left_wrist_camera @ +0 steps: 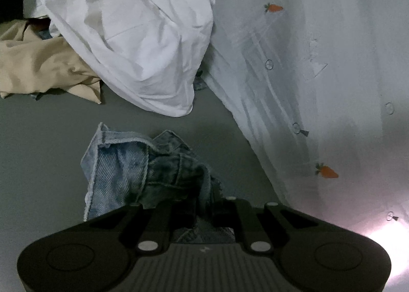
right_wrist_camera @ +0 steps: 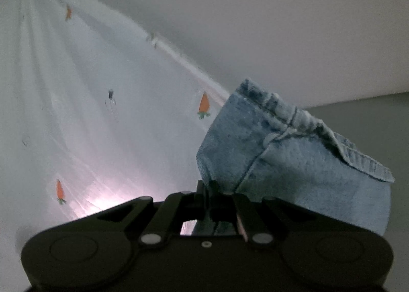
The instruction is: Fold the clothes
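Observation:
A light blue denim garment (left_wrist_camera: pixel 143 164) is bunched in front of my left gripper (left_wrist_camera: pixel 202 205), whose jaws are shut on a fold of it above the grey table (left_wrist_camera: pixel 38 151). In the right wrist view my right gripper (right_wrist_camera: pixel 212 189) is shut on another edge of the denim garment (right_wrist_camera: pixel 294 164), which stands up to the right with its hem and seam showing. A sheer white shirt with orange carrot prints and buttons (left_wrist_camera: pixel 319 87) hangs beside both grippers; it also fills the left of the right wrist view (right_wrist_camera: pixel 89 112).
A crumpled white garment (left_wrist_camera: pixel 133 36) lies on the table ahead of the left gripper, with a beige garment (left_wrist_camera: pixel 38 66) at its left. A pale wall (right_wrist_camera: pixel 281 23) is behind the right gripper.

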The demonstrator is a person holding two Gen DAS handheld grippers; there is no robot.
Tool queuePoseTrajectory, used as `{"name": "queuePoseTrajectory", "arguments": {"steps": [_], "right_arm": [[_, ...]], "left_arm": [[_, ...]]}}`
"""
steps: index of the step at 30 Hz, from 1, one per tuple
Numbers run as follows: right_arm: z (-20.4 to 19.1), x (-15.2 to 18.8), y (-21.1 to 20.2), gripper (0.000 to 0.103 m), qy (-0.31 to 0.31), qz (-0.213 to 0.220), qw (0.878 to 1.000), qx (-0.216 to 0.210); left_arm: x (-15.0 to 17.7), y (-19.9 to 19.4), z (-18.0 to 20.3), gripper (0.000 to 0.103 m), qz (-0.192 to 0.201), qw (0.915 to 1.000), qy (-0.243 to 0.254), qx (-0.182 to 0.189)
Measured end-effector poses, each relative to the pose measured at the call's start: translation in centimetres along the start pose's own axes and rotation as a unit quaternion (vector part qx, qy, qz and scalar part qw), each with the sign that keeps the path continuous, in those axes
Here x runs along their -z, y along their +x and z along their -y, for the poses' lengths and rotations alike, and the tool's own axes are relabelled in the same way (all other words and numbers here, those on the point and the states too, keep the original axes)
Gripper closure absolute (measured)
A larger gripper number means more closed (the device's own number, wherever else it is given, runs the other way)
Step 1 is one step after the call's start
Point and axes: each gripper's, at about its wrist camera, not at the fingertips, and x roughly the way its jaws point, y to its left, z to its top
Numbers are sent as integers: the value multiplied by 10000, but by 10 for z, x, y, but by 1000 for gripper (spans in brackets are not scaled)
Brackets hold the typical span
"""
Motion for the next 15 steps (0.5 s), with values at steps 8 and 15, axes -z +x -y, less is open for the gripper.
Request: {"name": "queuePoseTrajectory", "arguments": {"steps": [8,15], "right_arm": [[-50,11,96,101,-718,-360,9967,85],[-93,45,216,101,-1065,-594,9925,4]], "left_arm": [[-10,34,21,92,51,9991,-110,-418],[-28,87,55,92,226,9979,154,-590]]}}
